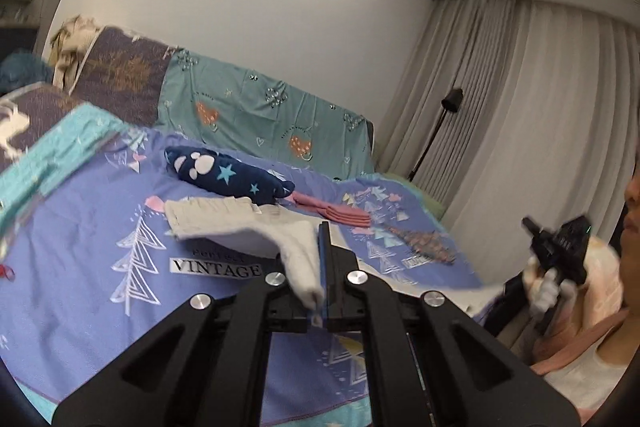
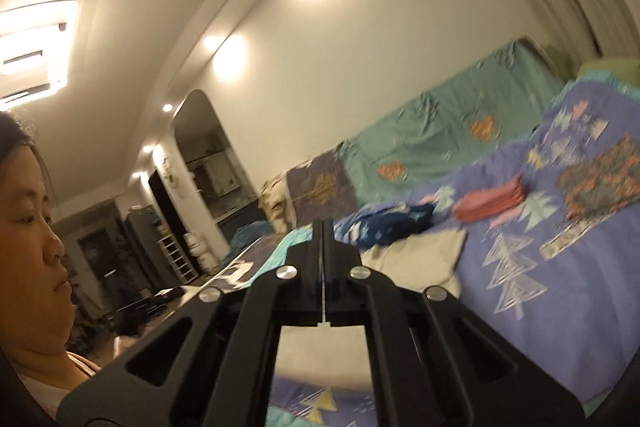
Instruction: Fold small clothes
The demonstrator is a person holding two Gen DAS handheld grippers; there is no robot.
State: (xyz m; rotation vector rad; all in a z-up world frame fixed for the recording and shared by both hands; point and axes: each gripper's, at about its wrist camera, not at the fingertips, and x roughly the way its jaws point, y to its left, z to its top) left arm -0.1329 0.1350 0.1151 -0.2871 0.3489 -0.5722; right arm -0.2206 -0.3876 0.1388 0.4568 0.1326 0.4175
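A small cream garment (image 1: 240,223) hangs lifted over the purple tree-print bedspread (image 1: 100,247). My left gripper (image 1: 322,239) is shut on one corner of it, and the cloth drapes over the left finger. In the right wrist view the same cream garment (image 2: 416,259) sags below and ahead. My right gripper (image 2: 322,227) has its jaws together with a thin edge of that cloth pinched between them. In the left wrist view the right gripper (image 1: 556,251) is far right, held by a white-gloved hand (image 1: 544,291).
On the bedspread behind the garment lie a navy star-print piece (image 1: 228,175), a folded pink stack (image 1: 336,213) and a folded patterned cloth (image 1: 428,247). A teal sheet (image 1: 260,111) covers the backrest. A black floor lamp (image 1: 452,103) stands by the curtains. The person sits at the right.
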